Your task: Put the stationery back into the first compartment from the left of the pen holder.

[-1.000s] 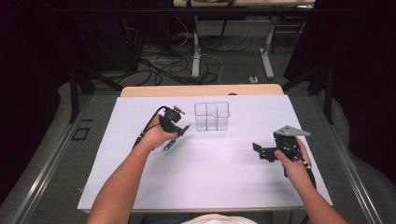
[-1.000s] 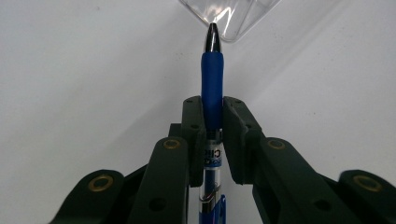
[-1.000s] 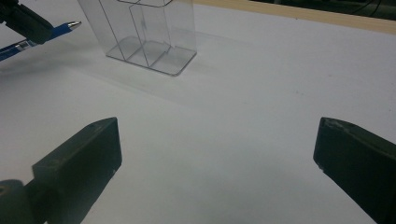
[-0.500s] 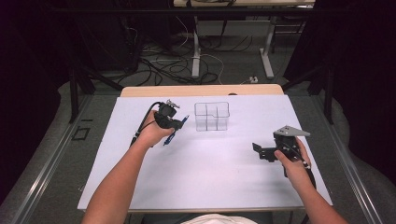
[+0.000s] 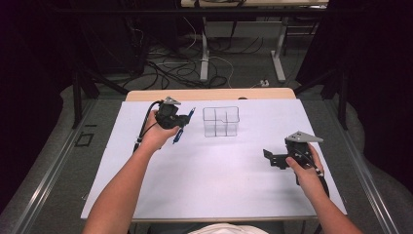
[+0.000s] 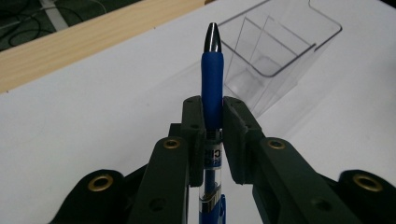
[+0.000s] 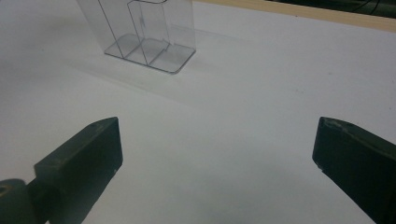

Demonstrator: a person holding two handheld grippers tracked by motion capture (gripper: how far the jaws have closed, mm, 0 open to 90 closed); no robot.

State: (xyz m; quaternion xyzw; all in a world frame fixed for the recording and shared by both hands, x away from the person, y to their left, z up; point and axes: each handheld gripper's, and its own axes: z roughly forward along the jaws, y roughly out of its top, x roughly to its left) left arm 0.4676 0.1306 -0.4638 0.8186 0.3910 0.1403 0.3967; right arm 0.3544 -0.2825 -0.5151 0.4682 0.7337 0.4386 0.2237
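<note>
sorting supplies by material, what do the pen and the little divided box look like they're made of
Pen: likely plastic with a matte blue rubbery grip, a clear barrel and a shiny metal-looking tip. Box: clear hard plastic, probably acrylic; you see the table through its glossy walls.

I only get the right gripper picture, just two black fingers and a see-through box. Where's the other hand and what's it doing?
Observer: The left gripper is raised just left of the clear organizer box, and its fingers are shut on a blue pen.
Operator: Which way does the pen point?
Observer: Its silver tip points toward the box, in the left gripper view.
Operator: Is anything in the box?
Observer: No, its compartments look empty from above.
Operator: And my gripper?
Observer: The right gripper is open, holding nothing, near the table's right side.
</note>
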